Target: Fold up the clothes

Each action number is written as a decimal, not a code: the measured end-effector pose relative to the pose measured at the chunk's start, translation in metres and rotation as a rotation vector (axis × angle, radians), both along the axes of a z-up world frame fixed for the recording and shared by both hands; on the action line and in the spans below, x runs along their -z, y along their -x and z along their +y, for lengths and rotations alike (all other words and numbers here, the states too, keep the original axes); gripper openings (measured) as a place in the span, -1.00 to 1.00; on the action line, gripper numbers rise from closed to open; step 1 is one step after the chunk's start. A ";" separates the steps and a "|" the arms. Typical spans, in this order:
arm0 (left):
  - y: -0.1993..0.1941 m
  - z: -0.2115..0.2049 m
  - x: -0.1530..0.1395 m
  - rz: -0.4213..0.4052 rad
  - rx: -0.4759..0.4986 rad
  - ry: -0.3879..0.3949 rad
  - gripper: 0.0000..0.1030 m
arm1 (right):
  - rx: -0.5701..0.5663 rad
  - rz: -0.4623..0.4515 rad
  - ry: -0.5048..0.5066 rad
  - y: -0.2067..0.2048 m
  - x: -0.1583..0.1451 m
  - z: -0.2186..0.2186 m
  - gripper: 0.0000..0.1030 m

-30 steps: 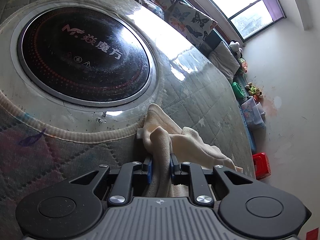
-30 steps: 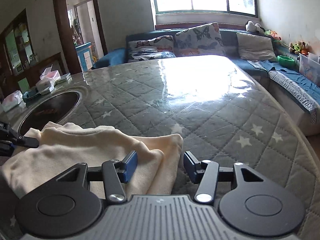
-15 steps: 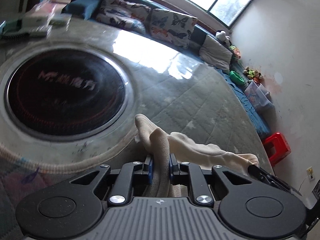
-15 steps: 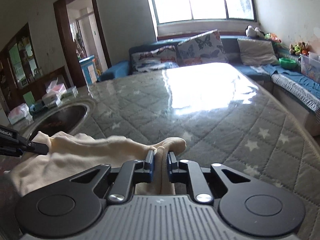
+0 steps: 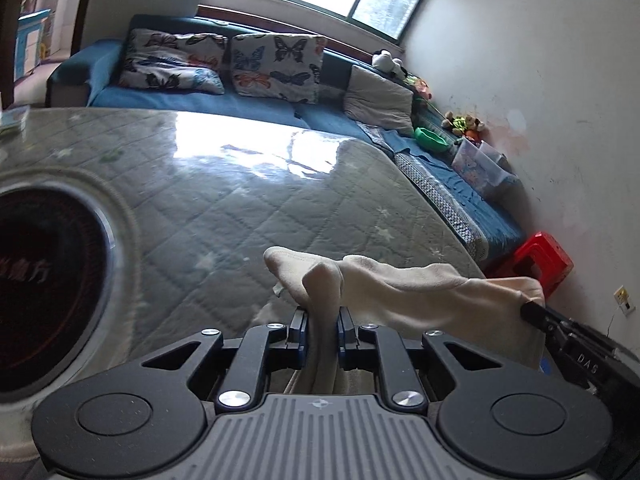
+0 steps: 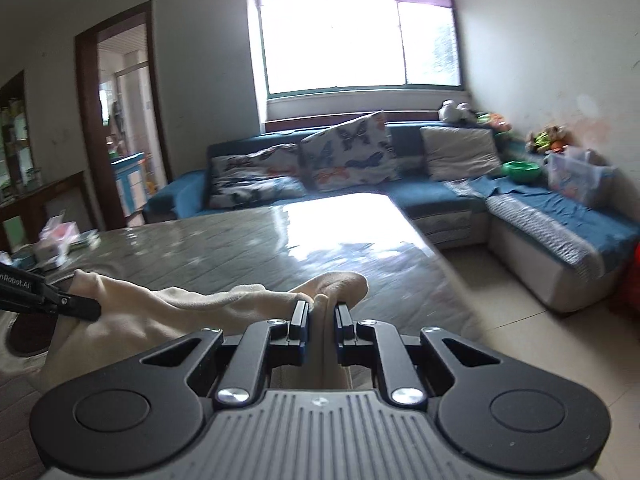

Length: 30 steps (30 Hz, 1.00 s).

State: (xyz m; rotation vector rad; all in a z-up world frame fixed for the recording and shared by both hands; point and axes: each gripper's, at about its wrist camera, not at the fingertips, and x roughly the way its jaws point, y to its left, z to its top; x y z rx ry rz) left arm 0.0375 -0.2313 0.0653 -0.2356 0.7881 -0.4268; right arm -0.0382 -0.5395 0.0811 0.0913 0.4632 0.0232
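A cream garment point(image 5: 404, 284) is stretched between my two grippers, lifted above the quilted grey table point(image 5: 224, 192). My left gripper point(image 5: 320, 322) is shut on one bunched corner of it. My right gripper point(image 6: 320, 316) is shut on the other corner; the garment point(image 6: 192, 308) sags away to the left. The right gripper also shows at the right edge of the left wrist view point(image 5: 560, 332), and the left gripper shows at the left edge of the right wrist view point(image 6: 60, 300). The garment's lower part is hidden under the gripper bodies.
A round black cooktop point(image 5: 44, 268) is set into the table at the left. A blue corner sofa point(image 6: 532, 208) with butterfly cushions runs behind and to the right. A red stool point(image 5: 540, 260) stands on the floor. Boxes point(image 6: 60, 236) sit at the table's far left.
My right gripper has closed on the garment's corner. Both grippers have risen and tilted up, lifting the garment off the table.
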 end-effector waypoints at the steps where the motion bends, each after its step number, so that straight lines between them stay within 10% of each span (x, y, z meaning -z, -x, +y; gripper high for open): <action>1: -0.003 -0.005 0.001 0.002 0.005 -0.003 -0.71 | 0.006 0.001 0.006 -0.003 0.000 -0.003 -0.77; 11: -0.021 -0.040 0.023 0.007 0.026 -0.142 -0.55 | 0.085 0.115 0.045 -0.037 0.039 -0.026 -0.73; 17: -0.014 -0.036 0.031 -0.028 0.001 -0.235 0.05 | 0.146 0.146 0.037 -0.037 0.046 -0.035 -0.63; 20: -0.012 -0.041 0.032 -0.045 0.001 -0.268 0.23 | 0.107 0.122 0.028 -0.038 0.039 -0.026 -0.24; 30: -0.011 -0.053 0.031 -0.100 0.030 -0.333 0.61 | -0.052 0.157 0.061 -0.081 0.046 0.031 -0.25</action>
